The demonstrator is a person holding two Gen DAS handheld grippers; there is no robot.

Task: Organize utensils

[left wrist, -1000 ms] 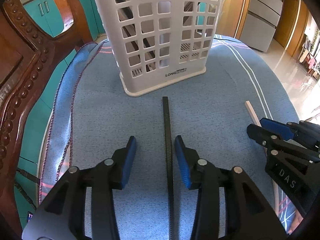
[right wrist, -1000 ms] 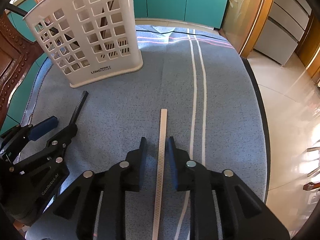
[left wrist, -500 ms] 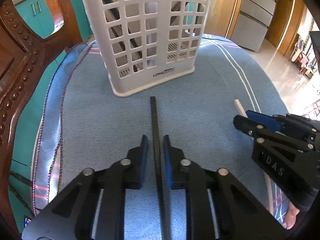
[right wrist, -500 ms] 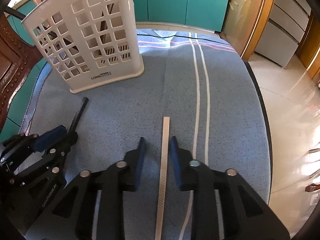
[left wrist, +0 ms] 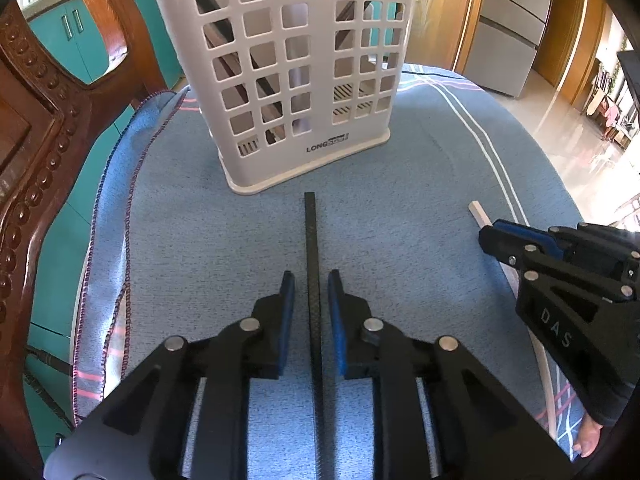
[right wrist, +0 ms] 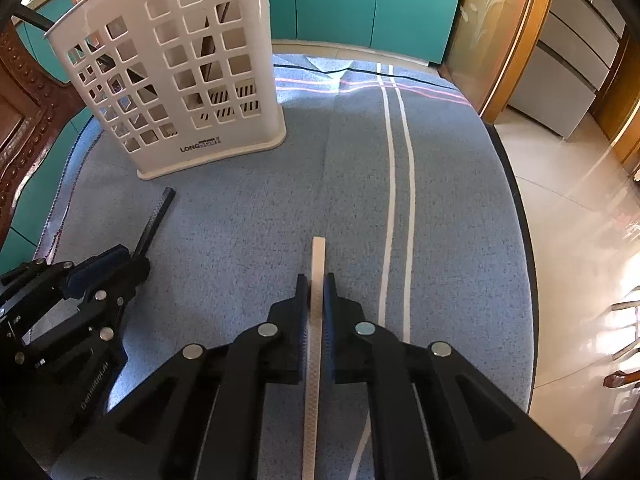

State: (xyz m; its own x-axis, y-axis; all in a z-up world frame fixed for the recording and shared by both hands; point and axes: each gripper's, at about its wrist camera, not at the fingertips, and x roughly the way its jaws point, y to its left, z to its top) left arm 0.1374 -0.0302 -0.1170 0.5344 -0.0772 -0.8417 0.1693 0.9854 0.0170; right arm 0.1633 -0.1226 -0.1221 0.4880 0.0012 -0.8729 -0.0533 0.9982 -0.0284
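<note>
Straddling a long black chopstick [left wrist: 311,264] that lies flat on the blue cloth-covered surface [left wrist: 420,200], the left gripper [left wrist: 311,280] holds its blue-padded fingers slightly apart, a thin gap showing on each side of the stick. The chopstick's far tip stops just short of the tall white plastic lattice utensil basket [left wrist: 296,72], which stands upright toward the far left edge of the surface with dark utensils leaning inside it. Alongside, the right gripper [right wrist: 317,284] is clamped on a long pale cream chopstick [right wrist: 318,256], both pads pressed against its sides while its tip juts forward over the cloth. That stick runs roughly parallel to the two white stripes [right wrist: 398,184] woven into the cloth. A carved brown wooden chair back [left wrist: 36,128] rises past the left edge.
</note>
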